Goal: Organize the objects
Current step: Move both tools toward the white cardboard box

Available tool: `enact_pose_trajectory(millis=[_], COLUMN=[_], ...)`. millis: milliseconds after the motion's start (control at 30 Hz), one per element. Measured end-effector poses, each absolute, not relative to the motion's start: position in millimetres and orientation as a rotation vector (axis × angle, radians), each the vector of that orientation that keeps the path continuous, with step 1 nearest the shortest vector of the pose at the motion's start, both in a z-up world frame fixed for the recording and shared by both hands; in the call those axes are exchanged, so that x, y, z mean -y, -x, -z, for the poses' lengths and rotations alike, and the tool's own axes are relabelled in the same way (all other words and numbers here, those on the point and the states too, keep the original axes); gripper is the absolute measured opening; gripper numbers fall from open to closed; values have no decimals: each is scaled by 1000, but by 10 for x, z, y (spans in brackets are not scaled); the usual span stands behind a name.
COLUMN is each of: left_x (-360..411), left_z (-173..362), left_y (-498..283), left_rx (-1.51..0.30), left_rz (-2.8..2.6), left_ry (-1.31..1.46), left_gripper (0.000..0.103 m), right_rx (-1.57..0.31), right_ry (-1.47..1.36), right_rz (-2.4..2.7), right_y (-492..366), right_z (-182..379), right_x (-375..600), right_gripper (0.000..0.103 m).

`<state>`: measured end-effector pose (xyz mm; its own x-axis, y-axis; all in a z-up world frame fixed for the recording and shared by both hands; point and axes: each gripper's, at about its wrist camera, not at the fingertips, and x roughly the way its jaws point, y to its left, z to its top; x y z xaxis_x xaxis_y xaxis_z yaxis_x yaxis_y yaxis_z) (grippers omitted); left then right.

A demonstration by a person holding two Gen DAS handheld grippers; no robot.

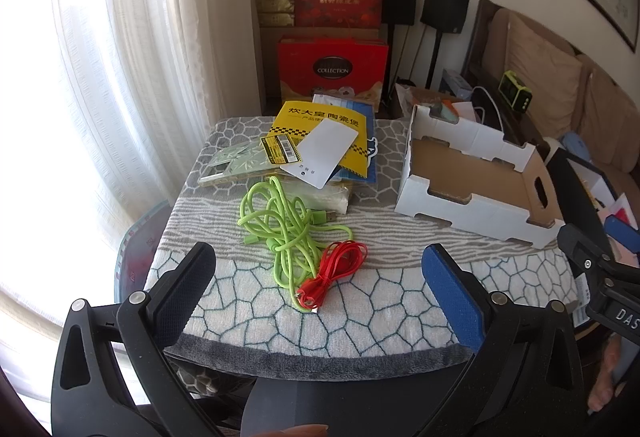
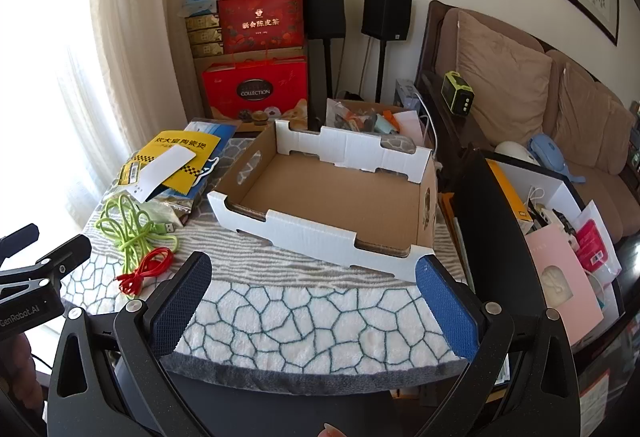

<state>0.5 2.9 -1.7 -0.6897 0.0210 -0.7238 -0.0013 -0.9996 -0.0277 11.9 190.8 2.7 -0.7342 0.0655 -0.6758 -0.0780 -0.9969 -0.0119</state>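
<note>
Left wrist view shows my left gripper point(image 1: 320, 269) spread wide with nothing between its pads, hanging above the near edge of a small table point(image 1: 360, 337) covered with a grey-and-white patterned cloth. Just ahead of the fingers lies a tangled green cable point(image 1: 280, 225), its USB plug pointing toward the cardboard tray point(image 1: 472, 205). A coiled red cable point(image 1: 336, 269) lies on the near end of the green one, touching it. Farther back is a loose heap: a yellow booklet point(image 1: 320, 121) with a white card point(image 1: 328, 153) on top, a clear patterned phone case point(image 1: 236, 161) to its left, and a blue packet point(image 1: 370, 157) underneath. A clear plastic bag point(image 1: 328, 197) lies between the heap and the green cable.

The tray, white outside and brown inside, sits on the right part of the table, apart from the cables, with nothing in it. My right gripper point(image 2: 312, 273) is likewise released and holds nothing; it hovers over the near edge of the cloth, in front of the tray's near wall. In the right wrist view the tips of the left gripper show at the left edge, beside the cables.

Behind the table stand red gift boxes point(image 2: 256, 89) and two black speakers point(image 2: 324, 9); a brown sofa point(image 2: 520, 77) runs along the right.
</note>
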Motion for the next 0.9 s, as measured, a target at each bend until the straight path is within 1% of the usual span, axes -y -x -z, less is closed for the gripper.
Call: enact_pose_trajectory(millis=[900], left_x=[-66], left_z=[52], left_y=[80], left_rx=[20], left_rz=[-2869], left_ry=[1239], left_gripper=[103], right_rx=[-30], right_ry=[1111], right_rz=[-2861], right_y=[-108], right_z=[-51], right_x=[-1905], right_gripper=[103])
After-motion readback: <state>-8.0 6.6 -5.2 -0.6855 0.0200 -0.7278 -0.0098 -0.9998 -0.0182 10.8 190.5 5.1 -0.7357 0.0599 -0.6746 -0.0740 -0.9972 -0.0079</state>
